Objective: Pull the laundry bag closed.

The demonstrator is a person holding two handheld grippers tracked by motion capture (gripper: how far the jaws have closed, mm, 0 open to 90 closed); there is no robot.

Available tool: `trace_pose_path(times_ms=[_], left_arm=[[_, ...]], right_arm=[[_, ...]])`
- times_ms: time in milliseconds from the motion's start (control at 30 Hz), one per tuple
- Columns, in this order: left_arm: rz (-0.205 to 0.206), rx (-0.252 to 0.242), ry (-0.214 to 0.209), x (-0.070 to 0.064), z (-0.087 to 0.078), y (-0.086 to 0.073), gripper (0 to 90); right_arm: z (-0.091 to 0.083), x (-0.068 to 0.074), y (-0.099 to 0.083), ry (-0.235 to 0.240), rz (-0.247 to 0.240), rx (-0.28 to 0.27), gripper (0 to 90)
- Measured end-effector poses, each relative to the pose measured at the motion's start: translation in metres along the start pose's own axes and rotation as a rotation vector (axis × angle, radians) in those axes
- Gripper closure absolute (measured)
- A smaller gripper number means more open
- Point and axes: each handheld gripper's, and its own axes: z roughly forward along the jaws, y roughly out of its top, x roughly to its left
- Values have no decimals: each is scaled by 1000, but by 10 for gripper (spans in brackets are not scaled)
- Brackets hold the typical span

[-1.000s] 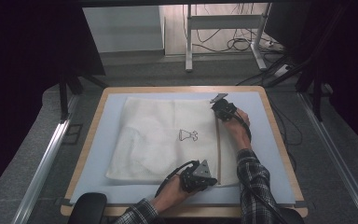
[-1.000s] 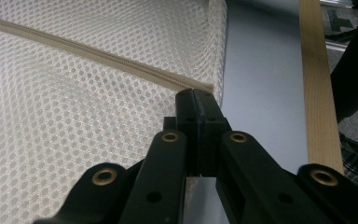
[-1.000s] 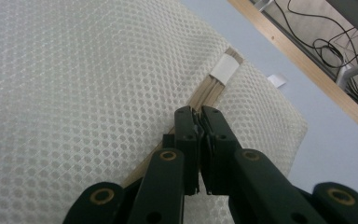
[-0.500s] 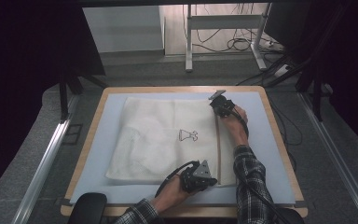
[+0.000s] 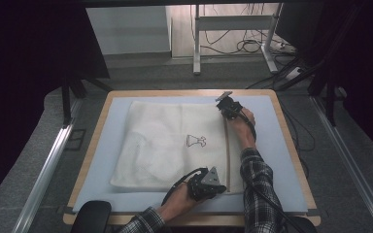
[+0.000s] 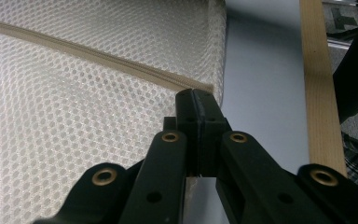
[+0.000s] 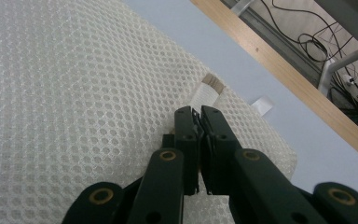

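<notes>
bag (image 5: 175,145) flat on mat (image 5: 272,145), table centre | left gripper (image 5: 217,187) at bag's 5 o'clock corner, jaws clamped on zip (image 6: 98,58) end | right gripper (image 5: 226,104) at 1 o'clock corner, jaws pinched on zip's far end

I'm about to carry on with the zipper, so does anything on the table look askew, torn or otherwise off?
Nothing stands out. The white mesh bag lies flat on the blue mat, a little skewed to its edges. The left gripper is pinched at the zipper's near end, the right gripper at its far end. The mesh shows no tear.
</notes>
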Motion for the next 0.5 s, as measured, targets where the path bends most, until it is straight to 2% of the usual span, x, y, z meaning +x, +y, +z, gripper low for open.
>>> trace_pose_path(times_ms=[200, 333, 500], left_arm=[[17, 0, 23, -2, 0, 0, 888], [6, -2, 32, -2, 0, 0, 854], [-23, -8, 39, 0, -1, 0, 788]], right_arm=[[-2, 1, 0, 1, 16, 0, 821], [-5, 1, -2, 3, 19, -4, 783], [-10, -3, -6, 25, 66, -33, 721]])
